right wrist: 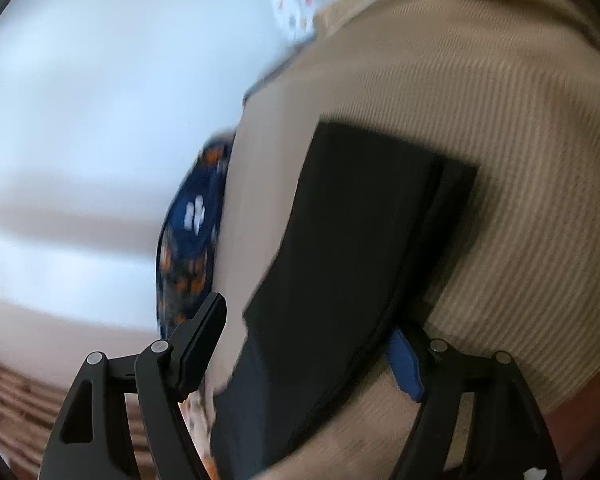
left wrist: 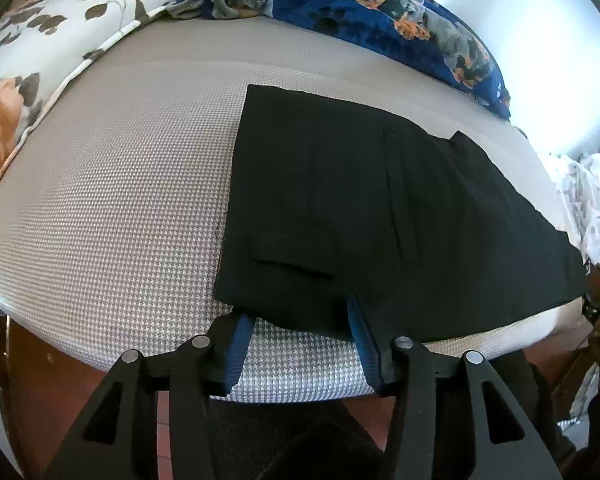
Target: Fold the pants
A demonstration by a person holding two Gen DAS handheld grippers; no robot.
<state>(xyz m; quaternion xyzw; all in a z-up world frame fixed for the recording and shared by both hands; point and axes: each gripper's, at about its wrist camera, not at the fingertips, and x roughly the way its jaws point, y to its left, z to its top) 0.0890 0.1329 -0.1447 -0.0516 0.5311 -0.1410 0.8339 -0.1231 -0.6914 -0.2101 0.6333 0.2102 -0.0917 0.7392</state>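
Observation:
Black pants (left wrist: pixel 380 200) lie flat, folded lengthwise, on the beige houndstooth bed cover (left wrist: pixel 120 200). My left gripper (left wrist: pixel 298 308) is at their near edge, close to a back pocket. It is open: the hem lies between the blue pads (left wrist: pixel 236 348), which do not press on it. In the blurred right wrist view the pants (right wrist: pixel 340 260) run as a long dark strip up the bed cover (right wrist: pixel 500 160). My right gripper (right wrist: pixel 308 316) straddles that strip with its jaws wide. The left finger stands clear of the cloth.
A floral pillow (left wrist: pixel 28 60) lies at the far left and a blue dog-print blanket (left wrist: pixel 380 0) along the back. White patterned cloth (left wrist: pixel 588 200) hangs at the right. The bed's near edge drops to a red tiled floor (left wrist: pixel 164 420).

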